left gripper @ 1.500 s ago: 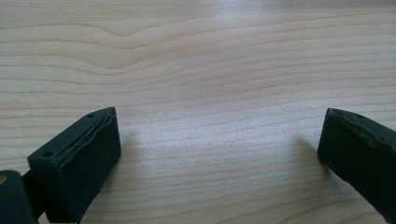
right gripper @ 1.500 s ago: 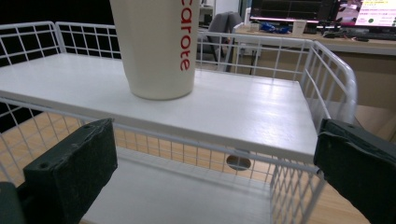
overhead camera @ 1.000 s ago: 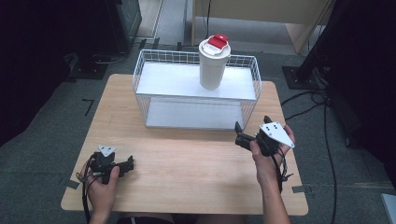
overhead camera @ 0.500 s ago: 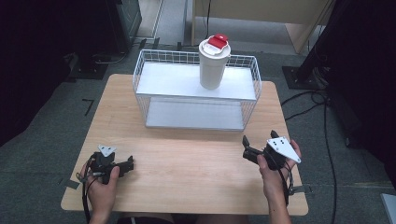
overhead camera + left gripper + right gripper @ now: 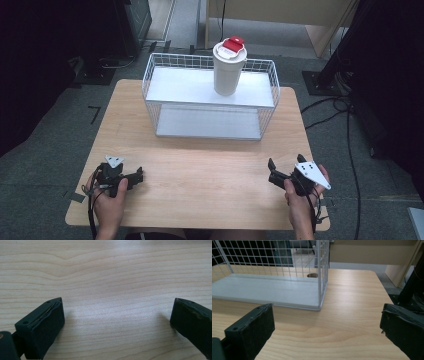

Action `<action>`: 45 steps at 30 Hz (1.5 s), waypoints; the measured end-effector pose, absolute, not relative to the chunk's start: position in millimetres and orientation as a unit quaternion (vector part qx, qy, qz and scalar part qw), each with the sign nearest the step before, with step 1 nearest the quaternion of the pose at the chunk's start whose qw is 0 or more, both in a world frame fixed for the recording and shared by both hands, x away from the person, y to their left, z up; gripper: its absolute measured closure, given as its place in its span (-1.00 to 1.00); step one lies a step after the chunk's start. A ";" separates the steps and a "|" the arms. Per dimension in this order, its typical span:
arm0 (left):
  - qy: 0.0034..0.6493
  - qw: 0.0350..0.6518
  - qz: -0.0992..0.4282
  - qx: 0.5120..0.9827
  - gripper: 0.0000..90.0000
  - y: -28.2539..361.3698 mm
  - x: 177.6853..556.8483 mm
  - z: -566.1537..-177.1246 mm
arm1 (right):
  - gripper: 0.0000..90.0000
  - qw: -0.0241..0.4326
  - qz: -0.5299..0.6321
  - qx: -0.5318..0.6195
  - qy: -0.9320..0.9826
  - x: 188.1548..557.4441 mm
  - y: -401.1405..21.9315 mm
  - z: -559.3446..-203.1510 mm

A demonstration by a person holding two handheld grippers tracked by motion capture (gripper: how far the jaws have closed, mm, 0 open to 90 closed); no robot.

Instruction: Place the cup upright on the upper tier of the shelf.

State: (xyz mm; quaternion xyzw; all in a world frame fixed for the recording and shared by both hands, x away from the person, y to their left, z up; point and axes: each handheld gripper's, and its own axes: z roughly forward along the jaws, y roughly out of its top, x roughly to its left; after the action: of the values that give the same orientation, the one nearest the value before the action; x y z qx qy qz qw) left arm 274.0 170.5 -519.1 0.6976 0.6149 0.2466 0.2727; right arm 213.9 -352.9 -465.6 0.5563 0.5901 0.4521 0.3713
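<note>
From the high view we look forward and down on the whole table (image 5: 200,170), taken from above its near edge. The left gripper view sits close over bare tabletop (image 5: 112,277), facing steeply down between its two jaws. The right gripper view sits low near the table's right front, facing the wire rack (image 5: 322,277). All three views share the tabletop; the high view and right gripper view share the rack.

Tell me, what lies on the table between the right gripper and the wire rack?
Nothing: in the high view, bare wood of the table separates the right gripper from the wire rack; the right gripper view shows the same.
</note>
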 end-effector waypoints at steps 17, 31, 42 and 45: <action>0.615 0.273 0.247 0.698 -1.00 170.5 274.0 -519.1 | -1.00 0.371 0.411 0.593 0.585 197.7 -386.2 -494.2; 0.615 0.273 0.247 0.698 -1.00 170.5 274.0 -519.1 | -1.00 0.359 0.368 0.617 0.596 183.2 -407.5 -512.6; 0.615 0.273 0.247 0.698 -1.00 170.5 274.0 -519.2 | -1.00 0.316 0.333 0.634 0.622 184.1 -414.7 -521.8; 0.615 0.273 0.247 0.698 -1.00 170.6 274.0 -519.2 | -1.00 0.305 0.314 0.624 0.648 186.2 -412.3 -523.1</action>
State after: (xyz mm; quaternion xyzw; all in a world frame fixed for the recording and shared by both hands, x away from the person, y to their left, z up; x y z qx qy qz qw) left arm 274.0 170.6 -519.2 0.6977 0.6148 0.2469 0.2726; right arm 186.2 -412.3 -523.1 0.6236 0.6477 0.3143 0.3045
